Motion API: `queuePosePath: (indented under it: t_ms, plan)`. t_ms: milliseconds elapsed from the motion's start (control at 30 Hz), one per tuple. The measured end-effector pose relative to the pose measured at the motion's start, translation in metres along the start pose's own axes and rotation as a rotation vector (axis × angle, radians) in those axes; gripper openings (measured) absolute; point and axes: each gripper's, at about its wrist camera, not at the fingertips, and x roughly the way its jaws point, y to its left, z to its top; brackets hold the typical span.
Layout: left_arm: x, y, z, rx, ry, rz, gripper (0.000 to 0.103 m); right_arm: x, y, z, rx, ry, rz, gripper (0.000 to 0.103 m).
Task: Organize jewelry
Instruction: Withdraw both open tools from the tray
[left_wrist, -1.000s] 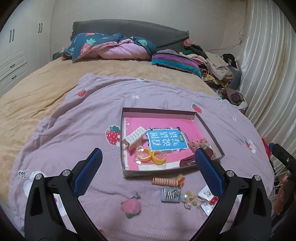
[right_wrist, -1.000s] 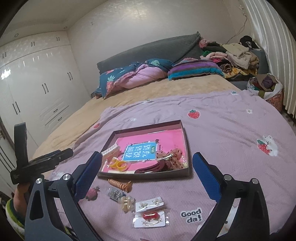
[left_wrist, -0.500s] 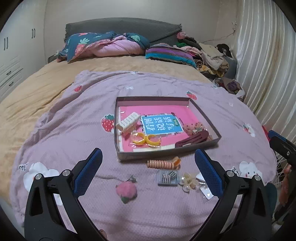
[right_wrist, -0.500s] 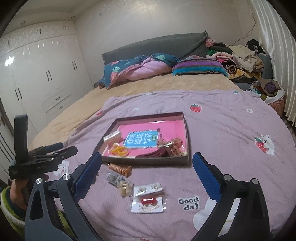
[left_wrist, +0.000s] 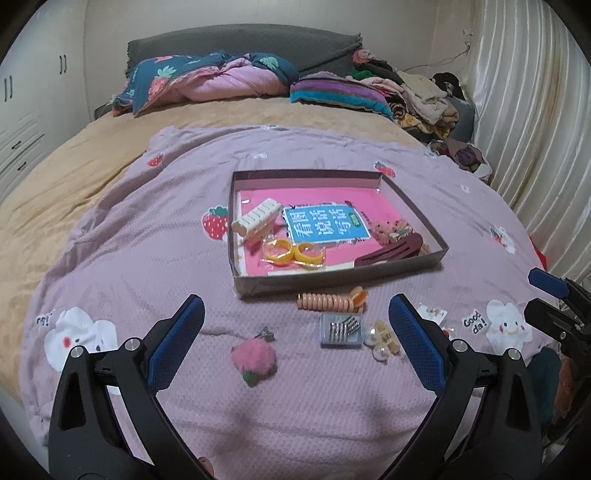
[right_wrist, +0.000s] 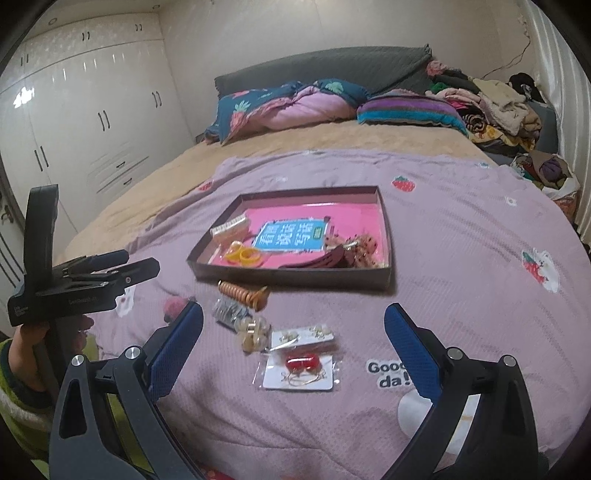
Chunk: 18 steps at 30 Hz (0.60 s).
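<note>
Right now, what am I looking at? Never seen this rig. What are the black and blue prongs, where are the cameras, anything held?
No robot: a person holds a two-finger gripper in each hand, with a fisheye camera on each looking along its fingers. The prongs in the left wrist view are the left gripper; in the right wrist view, the right gripper. Both are open and hold nothing. On the purple blanket sits a shallow box with a cream comb-like clip, yellow rings and a dark red clip. Loose in front: a coiled hair tie, a pink pompom and earring cards.
</note>
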Motion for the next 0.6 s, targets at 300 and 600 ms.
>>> queuePosePath:
  t_ms: [300, 600]
  plan:
    - [0.009, -0.004, -0.018, 0.024, 0.053, -0.014, 0.093, 0.009, 0.0, -0.011, -0.008, 0.042, -0.005, 0.098]
    - [0.019, -0.012, -0.037, 0.065, 0.105, -0.043, 0.093, 0.021, -0.001, -0.021, -0.029, 0.089, -0.028, 0.098]
